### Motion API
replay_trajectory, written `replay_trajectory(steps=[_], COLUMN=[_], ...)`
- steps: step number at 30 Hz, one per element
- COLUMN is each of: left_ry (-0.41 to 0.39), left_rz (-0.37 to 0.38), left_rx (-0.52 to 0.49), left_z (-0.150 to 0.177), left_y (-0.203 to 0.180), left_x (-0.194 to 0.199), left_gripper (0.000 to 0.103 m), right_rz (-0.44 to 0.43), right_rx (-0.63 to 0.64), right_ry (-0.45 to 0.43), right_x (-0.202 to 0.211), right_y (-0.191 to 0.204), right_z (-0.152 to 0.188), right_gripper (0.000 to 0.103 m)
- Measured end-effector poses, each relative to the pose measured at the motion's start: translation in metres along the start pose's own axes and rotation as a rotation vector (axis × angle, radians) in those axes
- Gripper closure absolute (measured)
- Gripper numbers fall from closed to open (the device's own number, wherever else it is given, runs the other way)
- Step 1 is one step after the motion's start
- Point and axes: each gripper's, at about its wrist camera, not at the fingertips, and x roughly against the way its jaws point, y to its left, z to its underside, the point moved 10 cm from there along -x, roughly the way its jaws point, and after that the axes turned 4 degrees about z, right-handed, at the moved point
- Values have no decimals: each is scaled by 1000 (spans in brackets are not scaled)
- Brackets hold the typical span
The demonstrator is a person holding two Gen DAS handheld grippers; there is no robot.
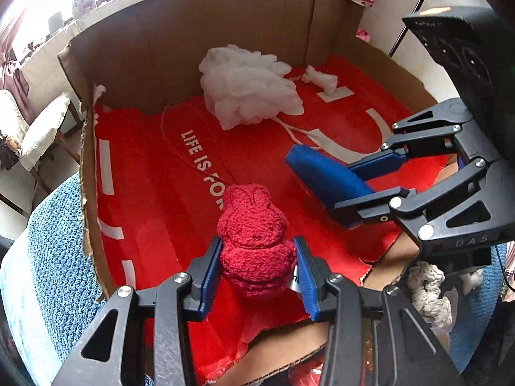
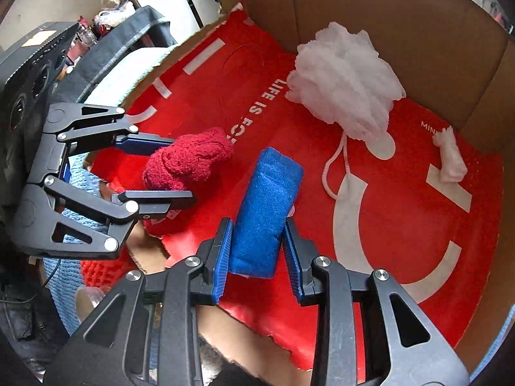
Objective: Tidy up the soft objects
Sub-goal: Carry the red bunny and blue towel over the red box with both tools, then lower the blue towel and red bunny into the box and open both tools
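Inside box [image 1: 167, 32]: one white pouf [image 1: 248, 90].

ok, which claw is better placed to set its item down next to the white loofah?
Right, probably. Its claw holds the blue towel roll, whose tip points toward the white loofah; the left claw with the red plush sits farther back.
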Motion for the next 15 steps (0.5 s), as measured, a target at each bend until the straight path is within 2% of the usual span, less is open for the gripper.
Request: replay_trajectory(steps=[9, 15], left_ry=[24, 22], left_rz=[-22, -26], left_rx=[-5, -9], left_z=[-9, -11], left_y=[-4, -4], left_x=[-23, -25], left_gripper=[57, 56], right_rz=[22, 33], right_rx=[17, 19], right_ry=[27, 28], right_x=[-8, -8], right_y=[0, 4], right_z=[-2, -3], right_gripper=[73, 73])
